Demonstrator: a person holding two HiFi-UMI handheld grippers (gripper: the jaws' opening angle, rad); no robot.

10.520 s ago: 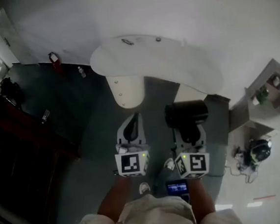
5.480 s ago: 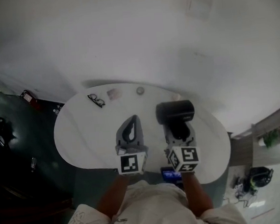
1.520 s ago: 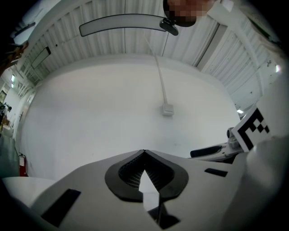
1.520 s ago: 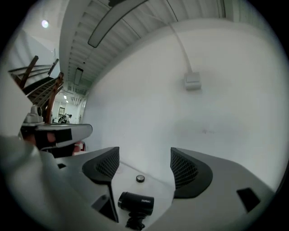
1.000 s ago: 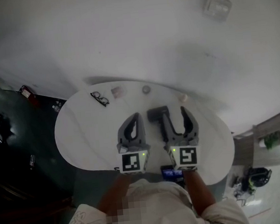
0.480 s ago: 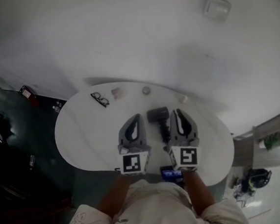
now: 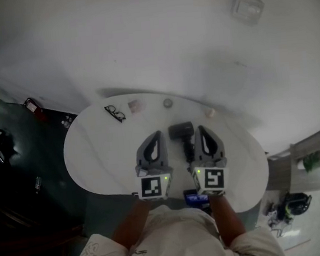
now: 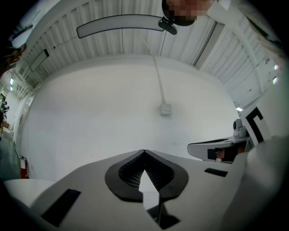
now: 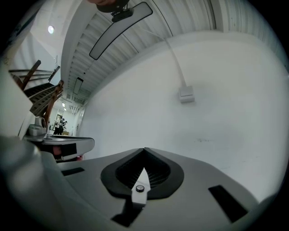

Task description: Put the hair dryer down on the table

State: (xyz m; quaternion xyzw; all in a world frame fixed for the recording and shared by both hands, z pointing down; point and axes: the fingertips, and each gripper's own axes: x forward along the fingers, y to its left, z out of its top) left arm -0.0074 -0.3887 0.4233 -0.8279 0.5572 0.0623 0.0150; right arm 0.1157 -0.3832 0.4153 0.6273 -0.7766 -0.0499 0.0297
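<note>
The hair dryer (image 7: 182, 132) lies flat on the white table (image 7: 95, 153), near its middle, dark head toward the far edge and handle running back toward the near edge. Nothing grips it. It sits in the gap between the 2 grippers, just beside the right gripper (image 7: 200, 129); whether the 2 touch cannot be told.

The right gripper's jaws are pressed together with nothing between them, as the right gripper view shows, where the tips meet at a point (image 9: 144, 149) against the pale wall. The left gripper (image 7: 156, 134) is likewise closed tip to tip and empty (image 8: 144, 151). Both hang over the near half of the table, side by side, their marker cubes toward the near edge.

Along the far edge lie a pair of glasses (image 7: 113, 113) toward the left end, then a small pale object (image 7: 133, 105), a small round object (image 7: 167, 102) and another small pale one (image 7: 209, 112). A red fire extinguisher (image 7: 32, 105) stands on the dark floor beyond the left end.
</note>
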